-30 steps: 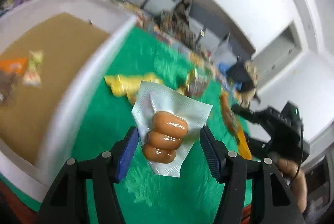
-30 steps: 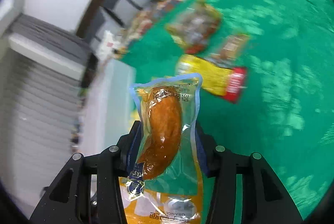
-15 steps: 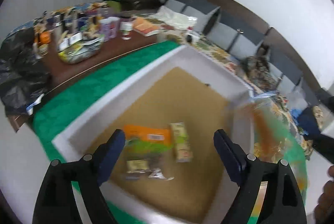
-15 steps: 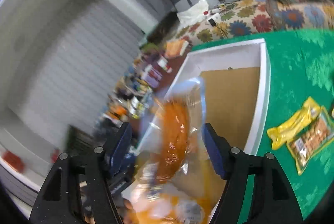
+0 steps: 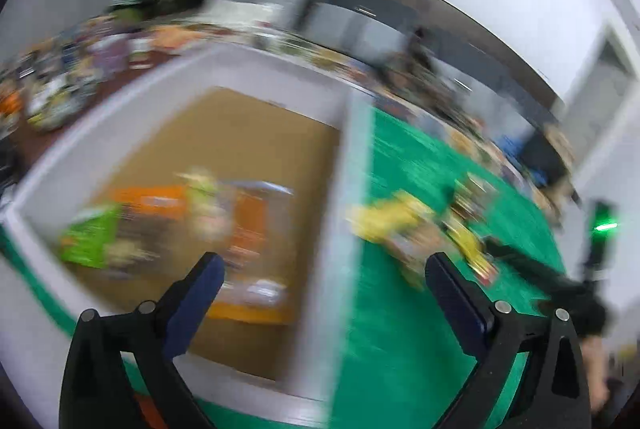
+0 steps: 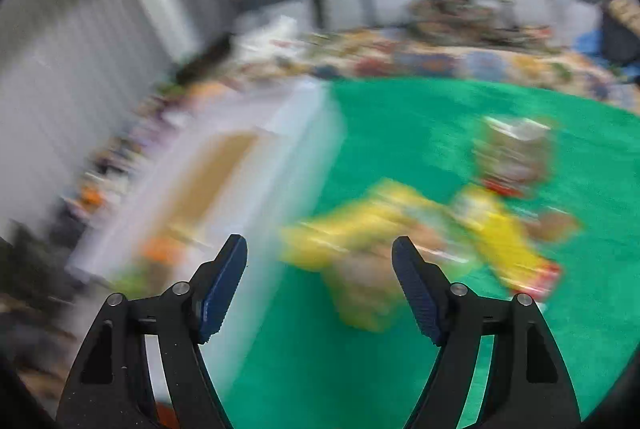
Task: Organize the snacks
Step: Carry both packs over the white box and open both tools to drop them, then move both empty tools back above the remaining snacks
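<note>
Both views are motion-blurred. My left gripper [image 5: 324, 265] is open and empty above the right wall of the white box [image 5: 348, 165], whose brown floor holds several snack packs [image 5: 200, 213]. More snack packs [image 5: 420, 229] lie on the green cloth to the right. My right gripper [image 6: 320, 249] is open and empty over the green cloth, beside the white box [image 6: 288, 157] on its left. Yellow and brown snack packs [image 6: 400, 229] lie just ahead of it on the cloth. The right gripper also shows at the right edge of the left wrist view [image 5: 560, 277].
The green cloth [image 6: 440, 117] covers the table. A cluttered brown table with jars and bags [image 5: 80, 69] stands behind the box. A floral sofa [image 6: 440, 57] lies beyond the cloth.
Both grippers held packs one second ago: sausages in the left, a chicken-leg pack in the right. Now both are open and empty, and both have swung right from the box toward the cloth.
</note>
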### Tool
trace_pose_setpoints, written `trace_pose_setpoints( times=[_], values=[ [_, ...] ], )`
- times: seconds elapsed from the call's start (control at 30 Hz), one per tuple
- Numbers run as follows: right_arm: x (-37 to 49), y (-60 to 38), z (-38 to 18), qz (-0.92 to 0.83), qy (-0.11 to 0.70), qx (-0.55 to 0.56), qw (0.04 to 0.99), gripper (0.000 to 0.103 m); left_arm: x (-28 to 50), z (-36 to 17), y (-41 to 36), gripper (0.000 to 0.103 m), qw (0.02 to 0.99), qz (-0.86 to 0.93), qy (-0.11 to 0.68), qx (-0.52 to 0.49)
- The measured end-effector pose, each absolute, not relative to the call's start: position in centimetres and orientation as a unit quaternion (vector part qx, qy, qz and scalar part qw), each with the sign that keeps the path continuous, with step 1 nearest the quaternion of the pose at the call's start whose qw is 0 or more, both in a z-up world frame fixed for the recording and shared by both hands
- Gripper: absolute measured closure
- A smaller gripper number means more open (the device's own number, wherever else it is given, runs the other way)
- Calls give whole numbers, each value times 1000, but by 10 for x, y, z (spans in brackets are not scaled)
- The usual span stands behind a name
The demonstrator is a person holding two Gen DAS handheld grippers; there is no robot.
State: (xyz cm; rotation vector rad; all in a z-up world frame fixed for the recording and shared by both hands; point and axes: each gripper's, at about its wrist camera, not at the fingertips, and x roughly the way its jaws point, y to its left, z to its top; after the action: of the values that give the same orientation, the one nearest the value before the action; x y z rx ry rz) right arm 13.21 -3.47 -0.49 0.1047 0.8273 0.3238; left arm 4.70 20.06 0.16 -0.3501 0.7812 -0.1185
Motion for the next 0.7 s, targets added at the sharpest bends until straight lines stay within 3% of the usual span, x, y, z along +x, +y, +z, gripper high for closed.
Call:
trace_pose_setpoints(
  times=[0.27, 0.47, 0.7],
  values=[
    [77, -210, -99, -38, 441, 5, 896, 25, 72, -82, 35, 1, 866, -143, 476, -55],
    [76, -244, -117, -53, 439, 20, 896, 25, 102, -129, -4, 1, 872, -91, 480, 21],
    [76, -241, -118, -45, 429, 20, 902, 22, 113, -130, 1, 0, 887, -72, 455, 25]
  ],
)
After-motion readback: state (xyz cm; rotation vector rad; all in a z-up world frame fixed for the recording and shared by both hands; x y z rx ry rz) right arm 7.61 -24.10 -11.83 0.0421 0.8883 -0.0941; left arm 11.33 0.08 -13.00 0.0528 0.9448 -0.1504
